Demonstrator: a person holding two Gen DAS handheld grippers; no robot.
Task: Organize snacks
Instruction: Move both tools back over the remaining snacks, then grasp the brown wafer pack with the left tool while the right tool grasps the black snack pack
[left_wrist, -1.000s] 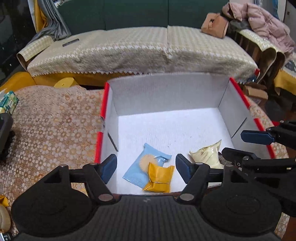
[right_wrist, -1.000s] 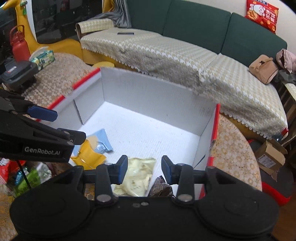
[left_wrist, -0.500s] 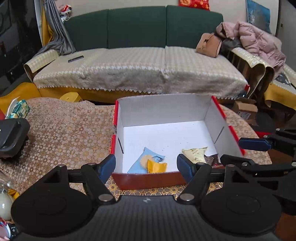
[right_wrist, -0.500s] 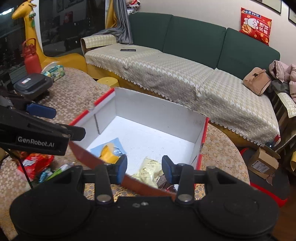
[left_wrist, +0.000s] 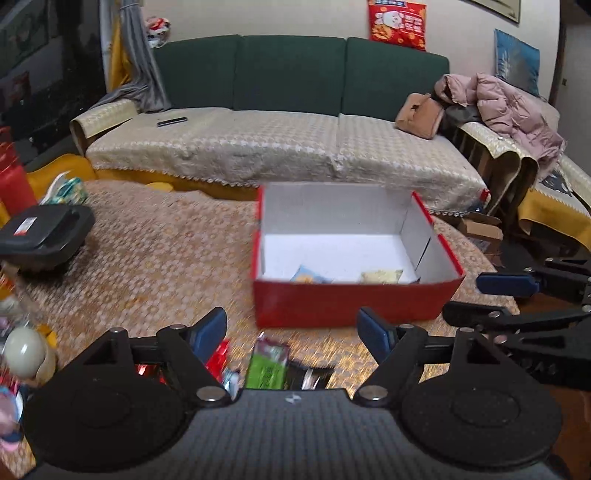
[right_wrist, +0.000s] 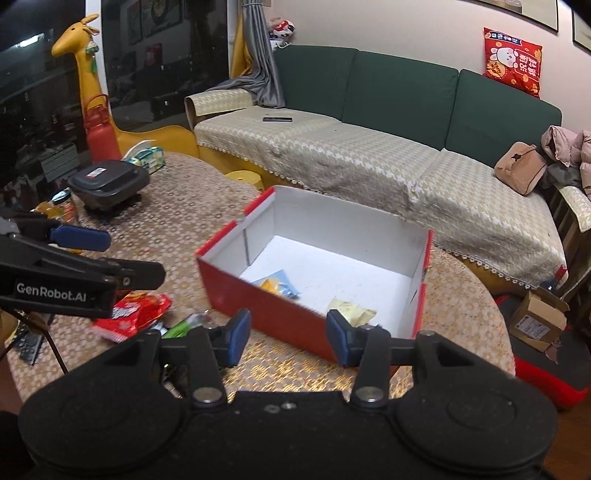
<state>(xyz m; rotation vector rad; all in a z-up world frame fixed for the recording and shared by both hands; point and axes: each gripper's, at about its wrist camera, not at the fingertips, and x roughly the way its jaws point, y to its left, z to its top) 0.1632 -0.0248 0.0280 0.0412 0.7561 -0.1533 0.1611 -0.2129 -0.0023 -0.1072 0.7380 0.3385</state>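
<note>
Hovering empty with fingers apart near the table's front edge, the left gripper (left_wrist: 291, 328) and right gripper (right_wrist: 283, 334) seem poised between the loose snacks (left_wrist: 267, 363) and the red box (left_wrist: 354, 302) meant to receive them.

- Red cardboard box (left_wrist: 354, 301), open-topped with a white inside, upright on the patterned tablecloth.
- Blue packet (right_wrist: 286, 286), yellow packet (right_wrist: 271, 284) lying on it, and pale cream packet (right_wrist: 351, 312), all inside the box.
- Green packet (left_wrist: 267, 363) and red packet (right_wrist: 138, 312) on the cloth, outside the box.
</note>
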